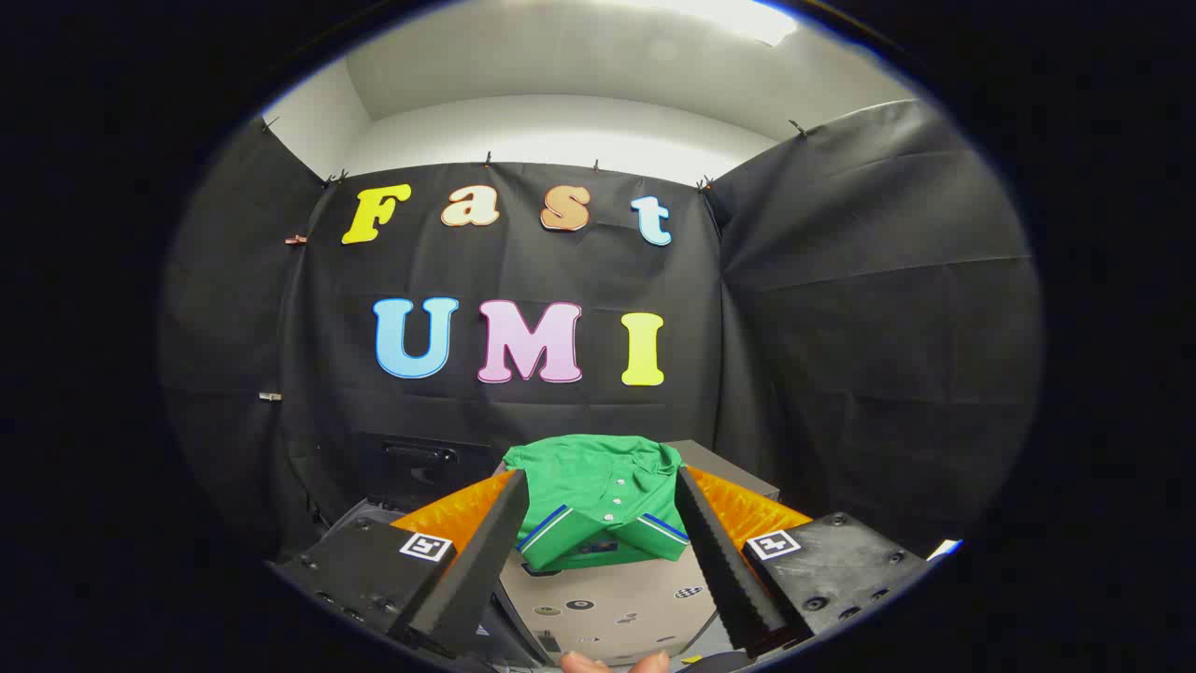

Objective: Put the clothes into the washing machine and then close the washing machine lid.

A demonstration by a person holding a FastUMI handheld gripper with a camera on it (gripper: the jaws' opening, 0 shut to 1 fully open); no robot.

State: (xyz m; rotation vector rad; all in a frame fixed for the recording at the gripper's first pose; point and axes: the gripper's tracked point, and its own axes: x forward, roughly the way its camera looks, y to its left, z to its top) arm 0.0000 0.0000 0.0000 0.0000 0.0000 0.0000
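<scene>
We hold the gripper [598,523] level, its fingers [472,570] spread wide and pinching nothing. A folded green polo shirt [598,500] lies just ahead of the fingers, framed in the gap between them. The shirt has a buttoned placket and striped trim at the collar and cuffs. It rests on the flat grey top of the washing machine [612,608], which carries small round controls along its near edge. A grey box-shaped surface [729,472] stands just behind the shirt, to the right. Fingertips of a person's hand [612,662] show below the gripper.
</scene>
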